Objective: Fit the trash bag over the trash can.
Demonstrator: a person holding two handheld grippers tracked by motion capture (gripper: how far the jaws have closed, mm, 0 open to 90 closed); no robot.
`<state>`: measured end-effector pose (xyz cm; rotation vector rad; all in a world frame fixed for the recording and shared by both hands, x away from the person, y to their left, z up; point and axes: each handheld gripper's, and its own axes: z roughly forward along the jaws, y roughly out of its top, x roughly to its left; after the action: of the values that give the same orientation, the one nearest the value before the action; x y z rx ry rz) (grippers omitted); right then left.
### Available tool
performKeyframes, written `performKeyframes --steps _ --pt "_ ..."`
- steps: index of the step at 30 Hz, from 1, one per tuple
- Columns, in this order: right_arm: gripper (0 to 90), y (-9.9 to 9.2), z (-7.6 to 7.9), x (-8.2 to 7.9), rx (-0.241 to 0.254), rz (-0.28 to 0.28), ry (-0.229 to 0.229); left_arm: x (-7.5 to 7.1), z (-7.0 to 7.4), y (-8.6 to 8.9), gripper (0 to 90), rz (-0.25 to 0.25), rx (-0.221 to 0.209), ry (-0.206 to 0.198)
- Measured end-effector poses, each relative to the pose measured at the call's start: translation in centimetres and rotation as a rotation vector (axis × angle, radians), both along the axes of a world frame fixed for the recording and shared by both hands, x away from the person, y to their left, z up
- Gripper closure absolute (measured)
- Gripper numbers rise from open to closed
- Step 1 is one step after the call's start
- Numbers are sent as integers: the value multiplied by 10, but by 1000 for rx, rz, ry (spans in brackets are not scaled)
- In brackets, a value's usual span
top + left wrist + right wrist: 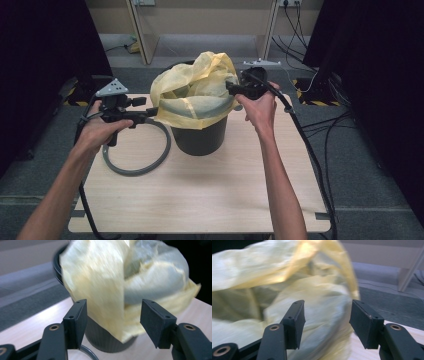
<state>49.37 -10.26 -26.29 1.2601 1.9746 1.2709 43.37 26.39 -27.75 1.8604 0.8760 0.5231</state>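
- Your forearms come in from the bottom of the high view, and each hand carries a gripper to one side of the black bin, which stands near the middle of the light wooden table.
- Your left gripper sits at the bin's left rim, where the yellow bag liner hangs over. In the left gripper view its jaws stand about half open, with the liner's folded edge in front of the gap. The pads do not press on it, so nothing is held.
- Your right gripper is up at the right rim. Its jaws are likewise parted, with film bulging between them but not pinched.
- To do this step well, I would take one layer of film at the hem on each side, close fully before pulling, then draw outward and down over the rim evenly, so the bin does not tip or slide.
- Keep the pulls balanced: the film looks thin, crinkly and translucent, so it will likely slip or tear under a sharp tug.
- The bin is a dark, round, slightly tapered plastic pail with fine vertical ribs.
- A grey hoop, smooth and rubbery-looking, lies flat just left of the bin, probably to clamp the liner afterwards.
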Motion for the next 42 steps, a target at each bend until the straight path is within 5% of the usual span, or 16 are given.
performKeyframes --steps 7,10,16,20,29,32,42 --pt "433 15 -2 -24 -30 75 46 17 11 -11 370 35 17 -53" --pt "449 15 -2 -23 -35 65 43 23 8 -16 434 14 -22 -20" --pt "494 8 -8 -7 -80 24 52 21 0 -18 701 -13 -73 25" --pt "520 3 -13 3 -45 29 54 14 -4 -18 761 -22 -85 42" --pt "468 -3 -11 22 -47 -4 49 -5 -10 -29 745 -83 -83 51" --pt "437 -1 -3 12 -20 6 28 -7 -7 -30 731 -85 -85 46" --pt "421 21 -1 -28 -116 84 35 -16 1 -39 686 -108 -46 18"
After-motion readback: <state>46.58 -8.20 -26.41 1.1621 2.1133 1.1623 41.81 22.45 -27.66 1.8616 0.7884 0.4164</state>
